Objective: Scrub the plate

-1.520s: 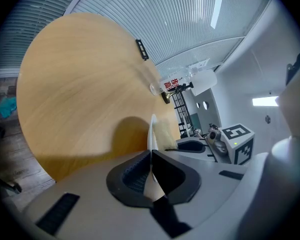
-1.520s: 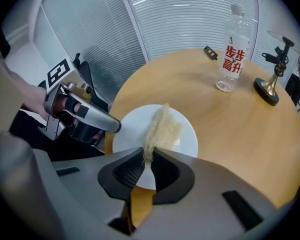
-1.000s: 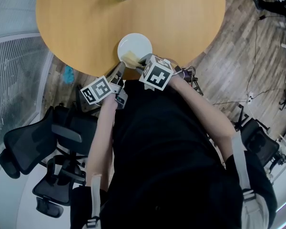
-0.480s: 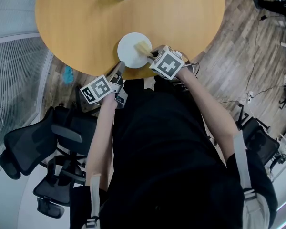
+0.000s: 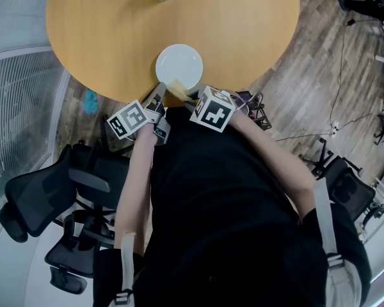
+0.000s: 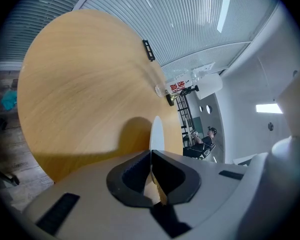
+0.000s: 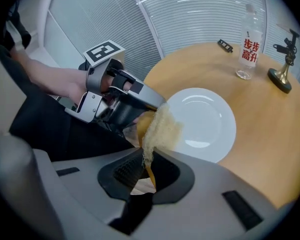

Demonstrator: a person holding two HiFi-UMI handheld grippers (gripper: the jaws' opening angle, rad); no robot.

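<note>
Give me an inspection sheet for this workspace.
Surface: round wooden table.
Job's things: white plate near the table's near edge; sponge at its near rim.
Clutter: bottle, brass stand, small black item across the table.
Grippers: left hand-held gripper shut on plate rim; right hand-held gripper shut on sponge.
Cables: loose on the floor at right.
Surroundings: office chairs, blue thing on floor.

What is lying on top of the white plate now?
Only a yellow sponge, held by the right gripper, lies over the near edge of the plate, where the left gripper clamps the rim. The rest is bare. What is under the sponge cannot be seen.
</note>
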